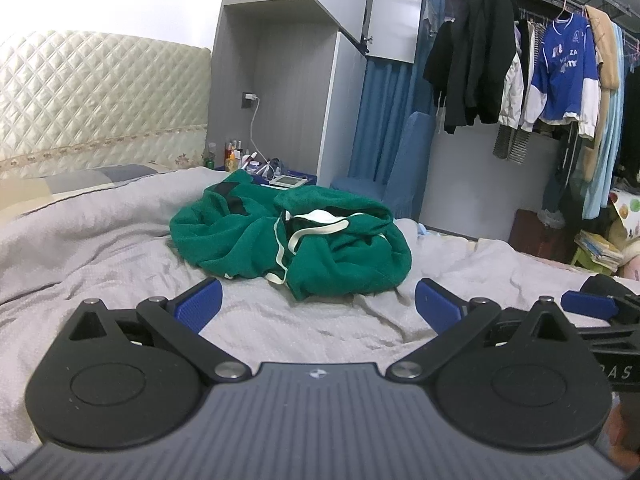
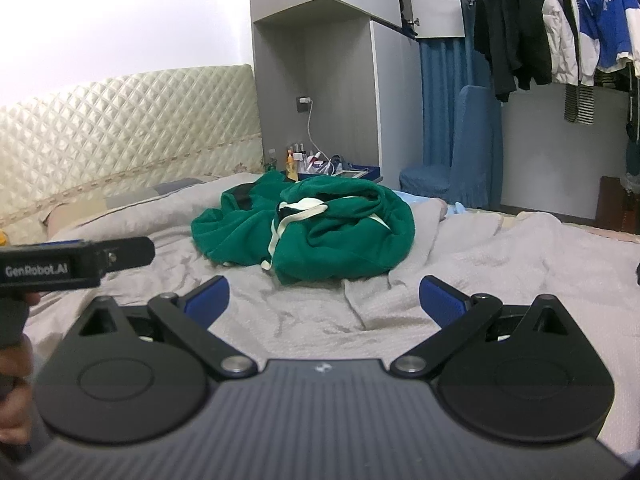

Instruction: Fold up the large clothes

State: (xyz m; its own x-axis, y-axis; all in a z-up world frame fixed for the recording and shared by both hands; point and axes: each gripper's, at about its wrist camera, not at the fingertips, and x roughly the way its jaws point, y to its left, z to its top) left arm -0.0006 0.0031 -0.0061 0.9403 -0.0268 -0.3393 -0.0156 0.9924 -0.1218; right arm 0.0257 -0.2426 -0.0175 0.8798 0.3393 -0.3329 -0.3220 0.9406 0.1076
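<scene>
Both grippers hung low over the bed, side by side, each with its 2 blue-padded fingers spread wide apart and nothing between them. From its own wrist camera, the left gripper (image 1: 319, 305) pointed across the wrinkled grey bedspread (image 1: 100, 252) toward the green hooded sweatshirt (image 1: 296, 236), well short of it. The right gripper (image 2: 324, 300) faced the same garment from a slightly different angle, also not touching it. In the left view, a blue pad of the right gripper showed at the right edge; in the right view, the black body of the left gripper, lettered "GenRobot.AI", jutted in from the left edge, with part of a person's hand (image 2: 14, 396) gripping below it.

That sweatshirt lay crumpled in a heap near the middle of the bed, its white drawcord (image 1: 316, 226) looped over the folds and a black patch (image 1: 230, 196) showing near the back.

Behind the bed stood a cream quilted headboard (image 1: 100, 92) and a grey cabinet (image 1: 280, 80). A nightstand (image 2: 360, 172) cluttered with small bottles sat beside the bed, with a white charger cable (image 1: 256, 128) hanging from a wall socket above. Further right were a blue-covered chair (image 2: 460, 160), blue curtains (image 1: 384, 120) and a rail of hanging clothes, among them a blue-and-white jersey (image 1: 564, 72).
</scene>
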